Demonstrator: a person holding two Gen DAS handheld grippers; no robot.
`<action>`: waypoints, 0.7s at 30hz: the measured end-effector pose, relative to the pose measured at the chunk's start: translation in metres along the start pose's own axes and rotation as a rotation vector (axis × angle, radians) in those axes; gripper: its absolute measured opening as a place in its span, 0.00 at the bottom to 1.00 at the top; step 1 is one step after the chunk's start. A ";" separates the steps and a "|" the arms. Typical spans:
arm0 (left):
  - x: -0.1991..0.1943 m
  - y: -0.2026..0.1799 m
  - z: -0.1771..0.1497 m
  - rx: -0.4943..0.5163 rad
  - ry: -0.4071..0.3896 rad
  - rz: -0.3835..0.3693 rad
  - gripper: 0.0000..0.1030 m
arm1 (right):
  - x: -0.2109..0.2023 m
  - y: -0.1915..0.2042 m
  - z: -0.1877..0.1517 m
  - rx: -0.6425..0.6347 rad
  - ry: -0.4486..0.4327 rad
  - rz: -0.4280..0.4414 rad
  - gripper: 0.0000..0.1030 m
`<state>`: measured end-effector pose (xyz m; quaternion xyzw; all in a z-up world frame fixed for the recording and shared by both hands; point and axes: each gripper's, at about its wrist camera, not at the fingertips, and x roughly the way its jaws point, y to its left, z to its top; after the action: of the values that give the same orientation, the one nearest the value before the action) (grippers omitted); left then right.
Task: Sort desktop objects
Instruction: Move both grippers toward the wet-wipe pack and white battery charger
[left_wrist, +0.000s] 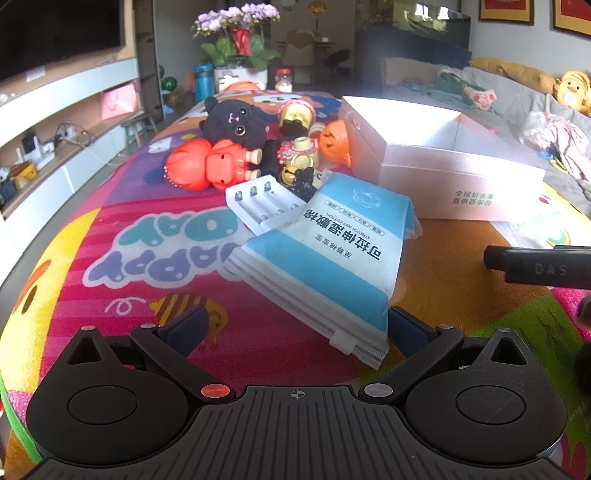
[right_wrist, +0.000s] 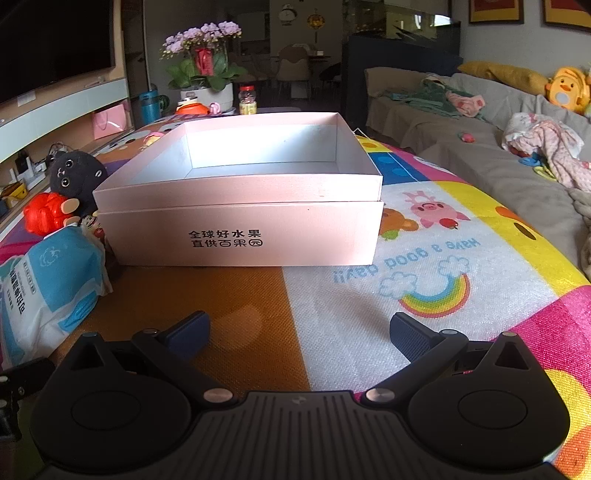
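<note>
A blue and white wet-wipes pack lies on the colourful mat, its near corner between the fingers of my open left gripper. Behind it lie a white battery case, a red doll, a black plush cat, an orange pumpkin toy and small gold figures. The pink open box stands at the right. My right gripper is open and empty just in front of the box. The pack, doll and plush show at the left.
A flower pot, a blue bottle and a jar stand at the mat's far end. A grey sofa with clothes and a yellow duck toy runs along the right. A TV shelf is on the left.
</note>
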<state>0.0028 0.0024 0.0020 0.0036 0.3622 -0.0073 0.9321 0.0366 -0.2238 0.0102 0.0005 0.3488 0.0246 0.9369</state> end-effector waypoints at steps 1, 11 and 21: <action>0.000 0.000 0.001 0.005 0.006 -0.003 1.00 | 0.000 0.000 0.001 -0.002 0.007 0.006 1.00; -0.004 0.003 0.000 0.041 0.006 -0.045 1.00 | 0.004 -0.001 0.012 -0.009 0.084 0.002 1.00; -0.038 0.076 0.027 -0.049 -0.170 0.105 1.00 | -0.024 0.053 0.037 0.052 0.034 0.330 1.00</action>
<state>-0.0062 0.0785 0.0476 -0.0010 0.2812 0.0501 0.9583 0.0407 -0.1712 0.0550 0.0818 0.3601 0.1693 0.9138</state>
